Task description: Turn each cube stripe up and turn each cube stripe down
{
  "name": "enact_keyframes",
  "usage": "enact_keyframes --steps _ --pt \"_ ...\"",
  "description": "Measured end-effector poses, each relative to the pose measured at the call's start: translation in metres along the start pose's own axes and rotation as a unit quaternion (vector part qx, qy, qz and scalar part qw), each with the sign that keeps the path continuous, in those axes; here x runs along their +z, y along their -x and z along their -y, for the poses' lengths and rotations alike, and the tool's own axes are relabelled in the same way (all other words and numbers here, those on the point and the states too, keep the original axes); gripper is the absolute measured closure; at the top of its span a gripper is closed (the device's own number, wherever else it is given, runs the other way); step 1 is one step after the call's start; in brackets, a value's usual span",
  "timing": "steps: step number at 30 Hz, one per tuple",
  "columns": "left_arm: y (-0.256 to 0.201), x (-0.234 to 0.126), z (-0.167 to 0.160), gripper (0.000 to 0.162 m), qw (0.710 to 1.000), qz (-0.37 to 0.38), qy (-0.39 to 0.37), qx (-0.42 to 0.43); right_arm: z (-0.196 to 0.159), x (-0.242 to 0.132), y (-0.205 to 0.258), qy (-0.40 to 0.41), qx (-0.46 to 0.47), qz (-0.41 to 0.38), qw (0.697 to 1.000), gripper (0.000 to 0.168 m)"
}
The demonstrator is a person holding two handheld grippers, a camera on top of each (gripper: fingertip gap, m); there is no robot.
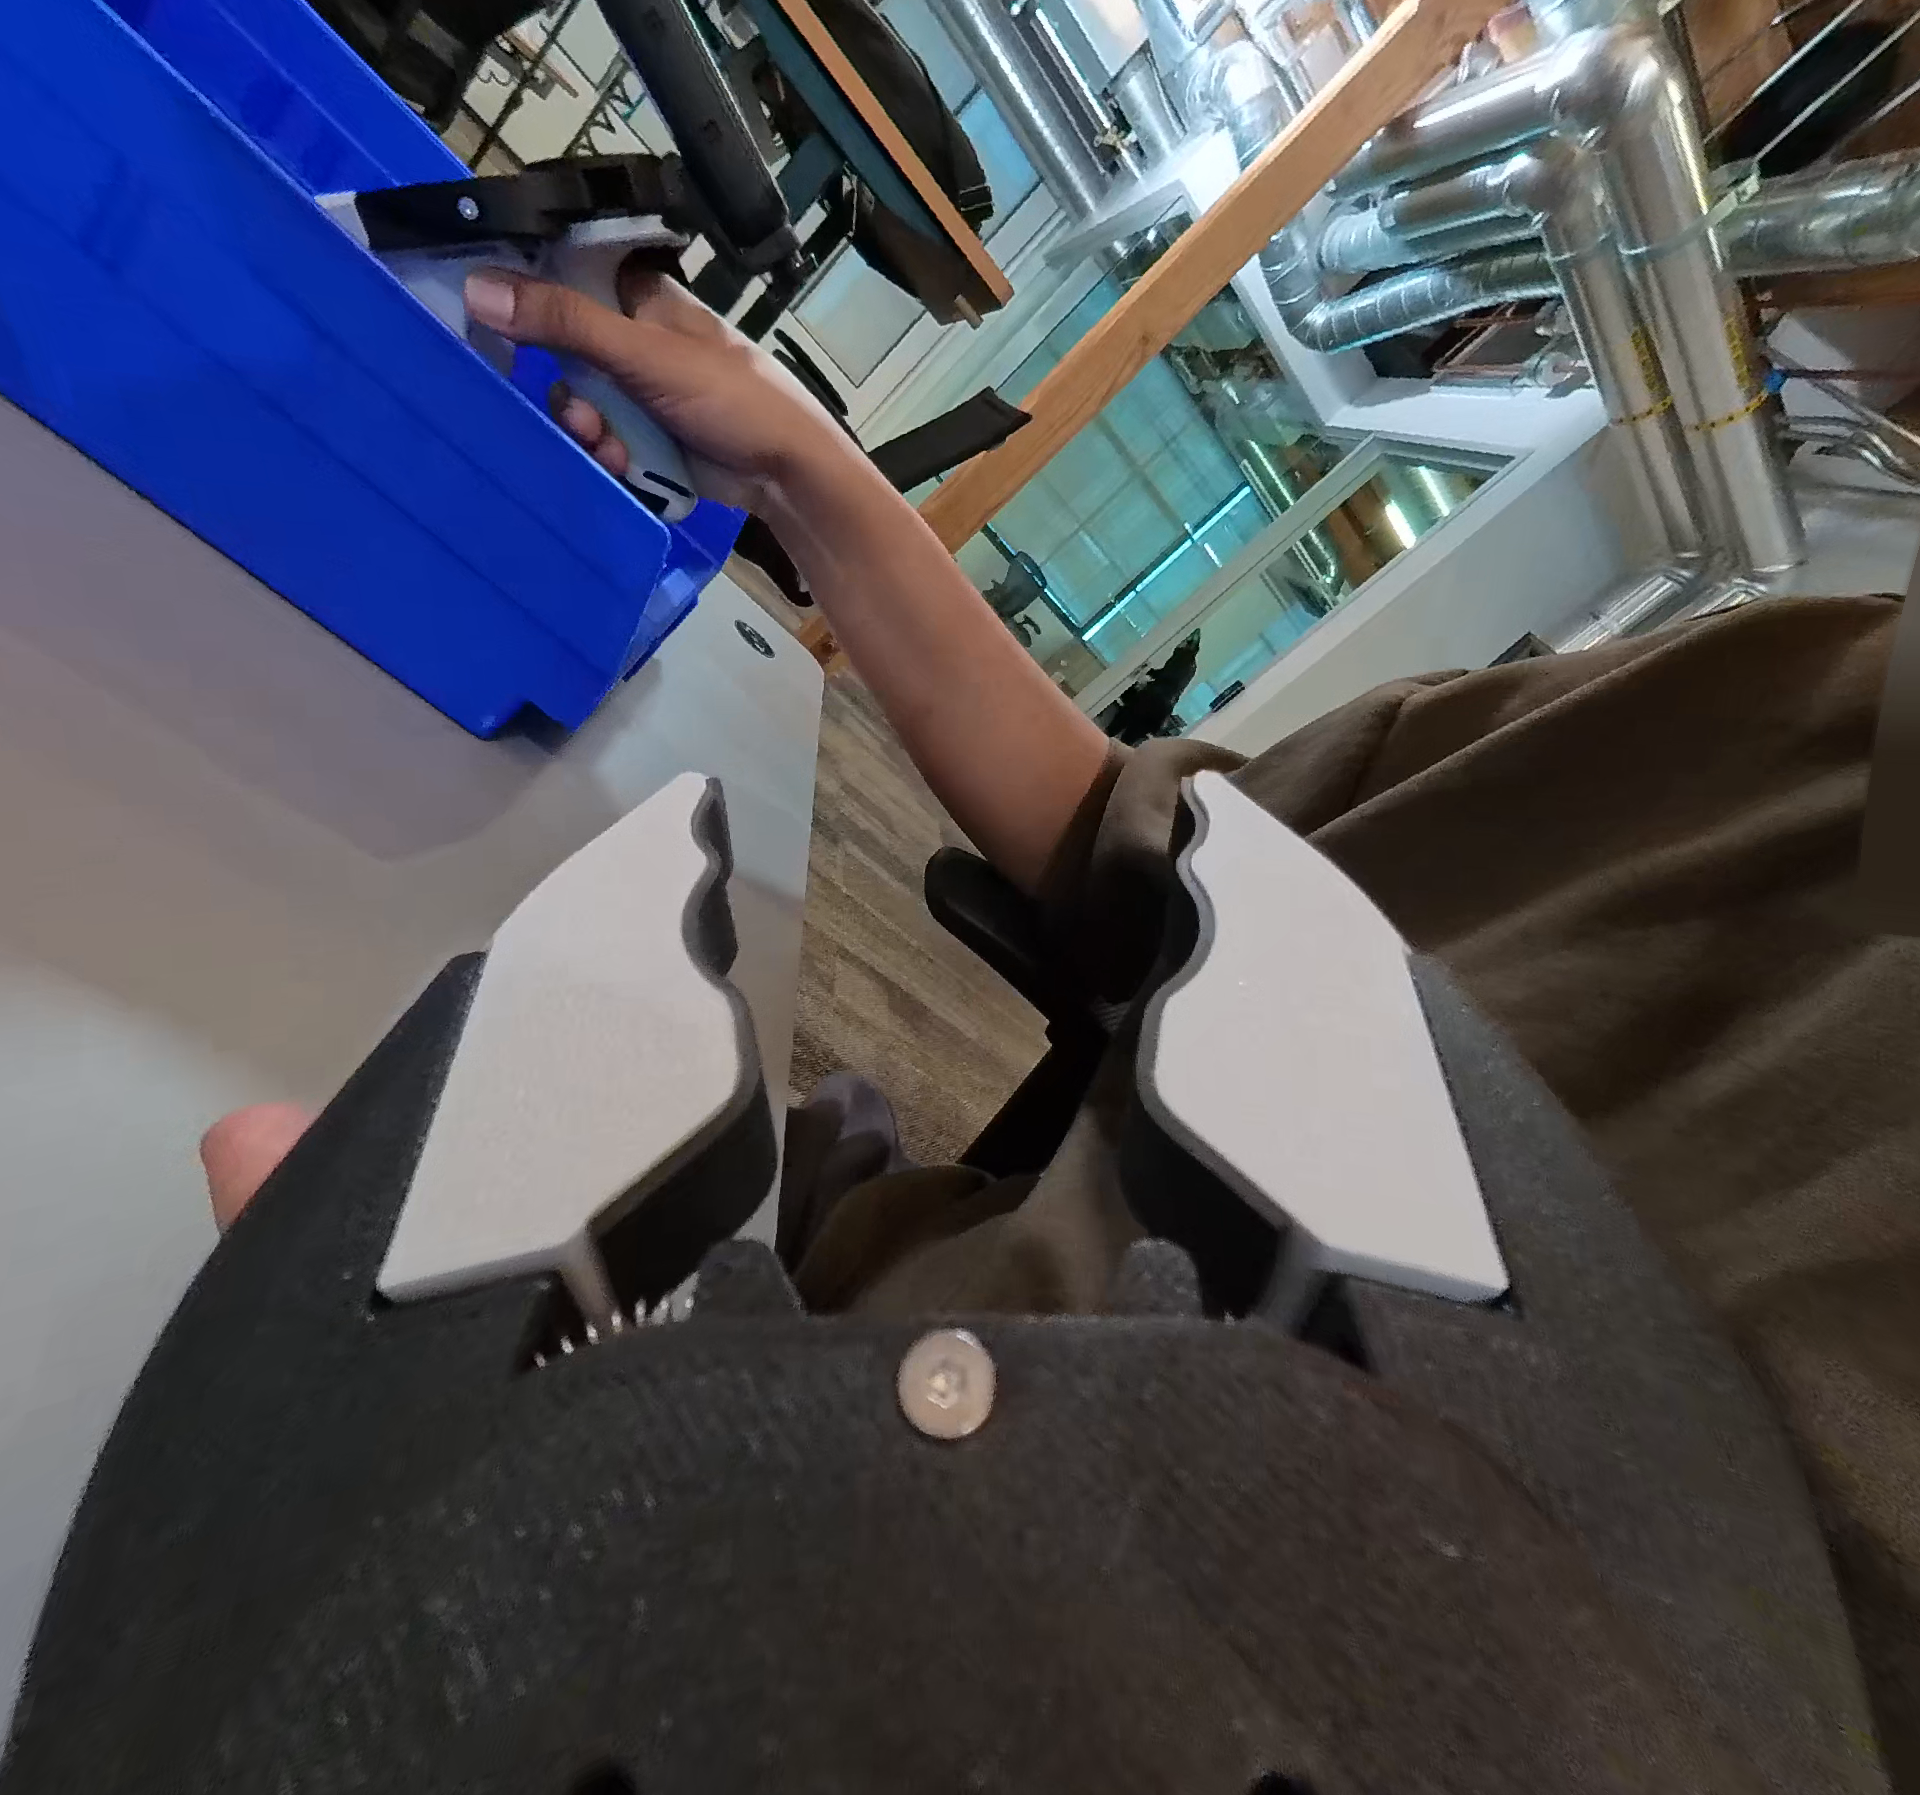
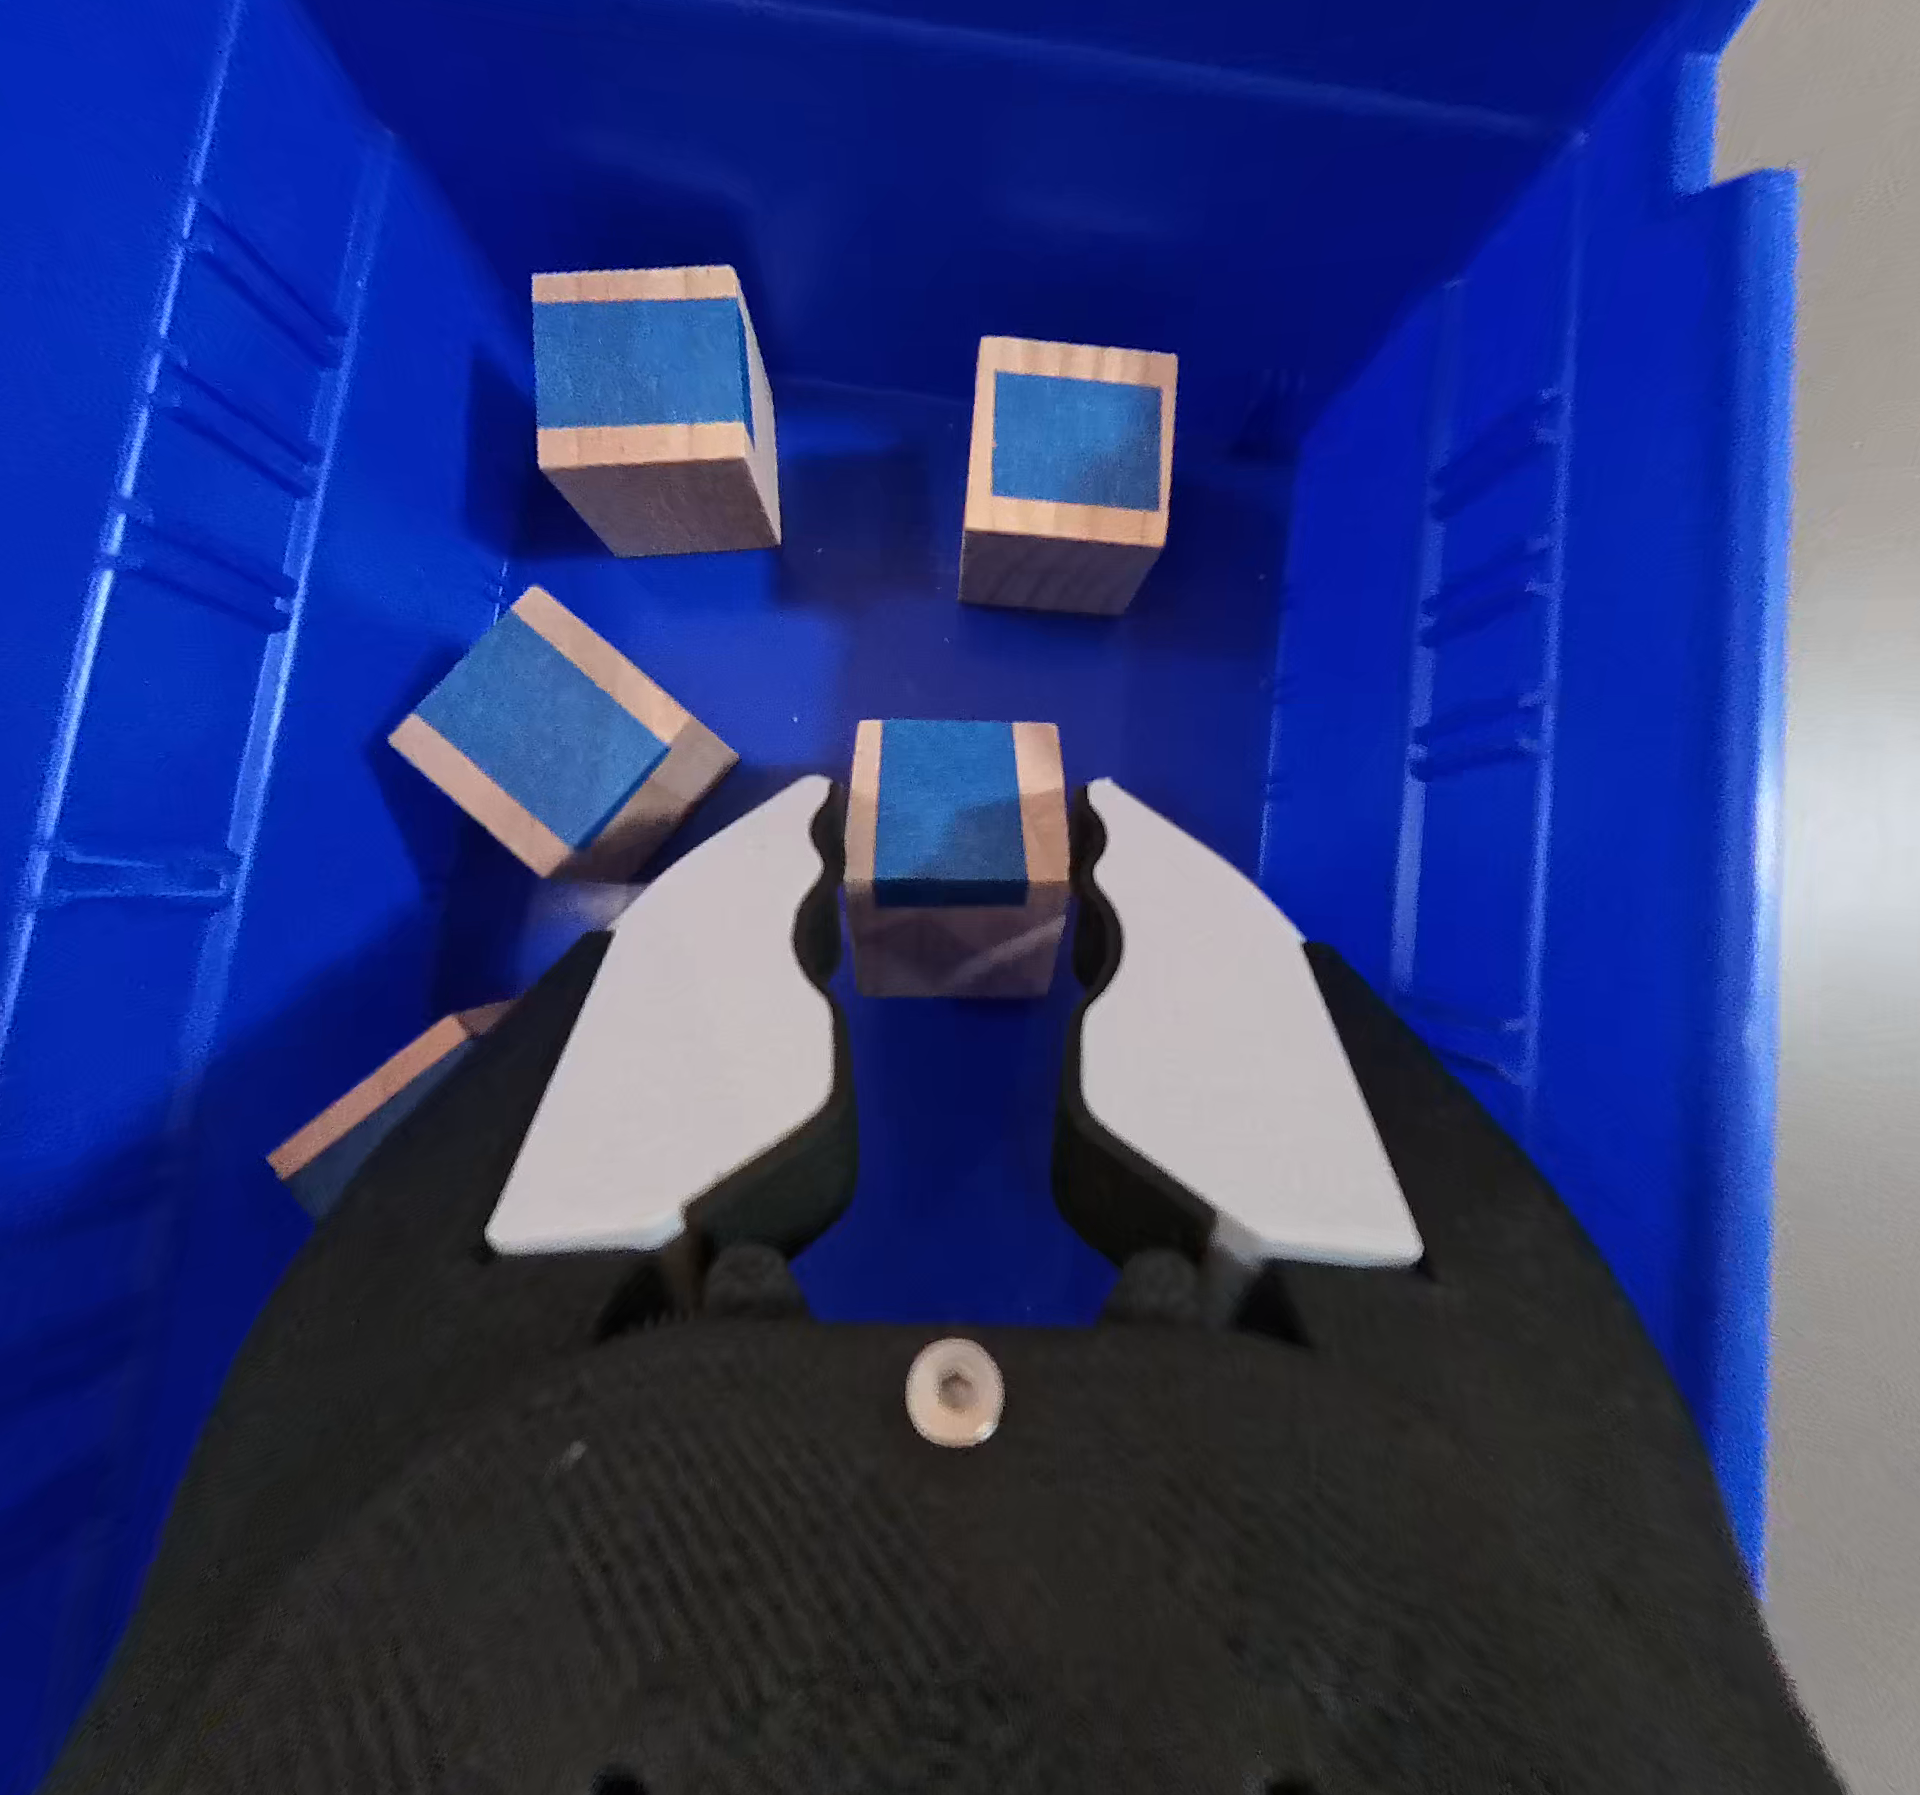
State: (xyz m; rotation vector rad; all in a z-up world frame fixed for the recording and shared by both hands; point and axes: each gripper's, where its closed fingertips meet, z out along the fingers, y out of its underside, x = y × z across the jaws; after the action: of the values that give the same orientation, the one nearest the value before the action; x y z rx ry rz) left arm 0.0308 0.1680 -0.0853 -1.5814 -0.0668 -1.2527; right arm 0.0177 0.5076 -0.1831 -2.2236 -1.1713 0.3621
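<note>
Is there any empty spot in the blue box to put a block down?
Yes. The bin floor is bare along the far wall, behind the two back cubes, and down the right side beside its ribbed wall. The left side is crowded: the tilted cube and a corner cube sit close to the right gripper around the middle cube.

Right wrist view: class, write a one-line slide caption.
Right gripper closes around a stripe-up wooden cube inside the blue bin, other cubes nearby.

Bright even light, soft shadows, wide-angle edge bending, slight blur
</note>
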Motion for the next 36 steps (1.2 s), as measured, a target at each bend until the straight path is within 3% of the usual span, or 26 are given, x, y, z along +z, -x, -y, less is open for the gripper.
enact_keyframes --steps 9,24,27,31,36 --pt "-0.002 0.0 -0.003 0.08 1.0 0.006 0.011 0.017 -0.017 -0.002 -0.005 0.045 -0.028 -0.03 0.998 0.126" --pt "0.013 -0.012 0.007 0.08 1.0 0.017 -0.006 -0.004 -0.013 0.006 -0.004 0.022 0.008 -0.028 0.999 0.125" --pt "0.013 -0.01 0.002 0.079 1.0 0.02 0.01 0.006 -0.012 0.001 -0.004 0.025 -0.003 -0.025 0.999 0.109" --pt "0.019 -0.008 -0.01 0.077 0.996 0.045 0.05 0.052 0.012 -0.029 -0.007 -0.033 0.003 -0.017 0.999 0.1" --pt "0.029 -0.02 0.009 0.082 0.988 0.099 0.031 0.114 0.056 -0.087 0.041 -0.163 0.028 0.105 0.981 0.102"
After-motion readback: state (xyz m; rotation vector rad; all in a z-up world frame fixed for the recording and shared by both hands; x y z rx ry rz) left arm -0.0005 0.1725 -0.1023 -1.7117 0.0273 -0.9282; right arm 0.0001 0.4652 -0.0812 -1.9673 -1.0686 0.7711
